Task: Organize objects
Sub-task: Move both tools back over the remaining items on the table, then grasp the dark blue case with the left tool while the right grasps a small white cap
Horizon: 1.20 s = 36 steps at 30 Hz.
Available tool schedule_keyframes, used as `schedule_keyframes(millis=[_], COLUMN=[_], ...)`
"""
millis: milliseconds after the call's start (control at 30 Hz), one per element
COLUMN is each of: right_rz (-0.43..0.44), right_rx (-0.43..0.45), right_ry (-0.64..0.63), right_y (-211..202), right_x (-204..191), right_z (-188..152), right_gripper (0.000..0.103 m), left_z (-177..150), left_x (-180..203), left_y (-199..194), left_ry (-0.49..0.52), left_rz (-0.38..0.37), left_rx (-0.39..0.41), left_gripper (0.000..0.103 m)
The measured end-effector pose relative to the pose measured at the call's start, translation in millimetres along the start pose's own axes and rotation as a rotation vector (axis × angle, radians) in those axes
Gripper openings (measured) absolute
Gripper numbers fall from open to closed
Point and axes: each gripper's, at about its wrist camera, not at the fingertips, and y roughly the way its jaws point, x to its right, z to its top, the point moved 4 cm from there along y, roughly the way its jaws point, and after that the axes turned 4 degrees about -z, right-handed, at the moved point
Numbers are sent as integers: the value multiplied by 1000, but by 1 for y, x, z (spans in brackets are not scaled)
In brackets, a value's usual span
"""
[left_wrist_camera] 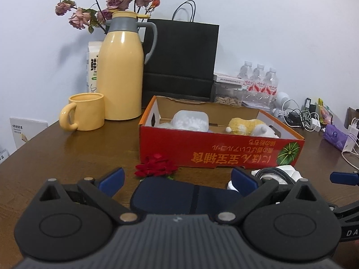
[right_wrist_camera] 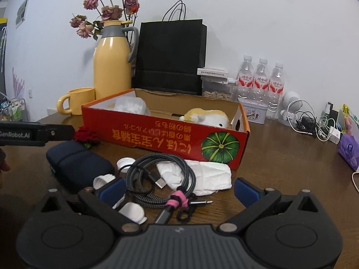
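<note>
A red cardboard box (right_wrist_camera: 166, 139) with a pumpkin printed on its near wall sits open-topped in the middle of the brown wooden table (right_wrist_camera: 280, 157). Inside it, toward the left, lies a clear plastic container (left_wrist_camera: 190, 120) holding small white pieces, and toward the right a yellow-and-white plush toy (right_wrist_camera: 207, 116) rests against the near wall.

Just near of the box, loose on the table, lie a red fabric rose (left_wrist_camera: 157, 168), a dark navy pouch (right_wrist_camera: 76, 165), a coiled grey braided USB cable (right_wrist_camera: 157, 179) bound with a pink tie, crumpled white tissue (right_wrist_camera: 208, 177) and a few white caps (right_wrist_camera: 125, 163).

The left gripper (left_wrist_camera: 177, 179) hangs low over the navy pouch with its blue-padded fingers spread wide, gripping nothing. The right gripper (right_wrist_camera: 179, 190) is likewise released, its fingers straddling the cable coil (whether a pad touches the cable cannot be told).

Far left stand a yellow mug (left_wrist_camera: 86, 114) and a tall yellow thermos jug (left_wrist_camera: 121, 71), with dried roses (left_wrist_camera: 107, 2) behind. A black paper bag (left_wrist_camera: 181, 60) stands behind the box; right of it are a clear lidded tub (right_wrist_camera: 216, 87) of pale pieces and three water bottles (right_wrist_camera: 260, 83).
</note>
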Motion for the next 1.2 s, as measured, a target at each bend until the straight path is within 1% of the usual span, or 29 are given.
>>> schedule_keyframes(millis=[333,433,500,567,600,633,667,700,767,833,967,1100,1133,1200], right_rz=[1,12,30,43,52,60,69,77,90,105,123,145,153,157], right_rx=[-25,-30,-29,-34,-41,-48,-55,-61,-74,-93,-131,-144,-145,-145], right_ry=[-14,-30,-47,-62,-70,-76,-83,-89,-108,-116,-125,-91,-84,-79], right_y=[-5,-7,-9,-10,-10,-9,-9,-8,-7,-5,2,6,6,6], right_x=[-8,-13,-18,-22,-23,-25,-27,-29,-34,-37,-43,-41,-41,-40], right_z=[-8,-10,-11,-12,-12,-13,-13,-14,-15,-16,-17,-15,-15,-15], right_gripper=[103,103,97,75,69,59,54,53,47,44,33,31,29,28], left_z=[-6,-8,-9,-10,-10,-10,-11,-11,-11,-12,-13,-14,-14,-15], left_x=[-3,-4,-4,-5,-5,-5,-6,-6,-6,-6,-6,-6,-5,-5], left_y=[-7,-8,-9,-10,-10,-10,-11,-11,-11,-11,-11,-10,-10,-9], left_ry=[2,3,4,3,2,1,0,-1,0,1,-2,-3,-2,-2], left_rz=[1,-2,-5,-8,-9,-10,-12,-14,-16,-18,-23,-24,-23,-23], left_rx=[-5,-11,-16,-17,-18,-20,-20,-22,-24,-27,-31,-38,-40,-43], left_gripper=[103,103,103,103,103,103,103,103,103,103,103,103,103,103])
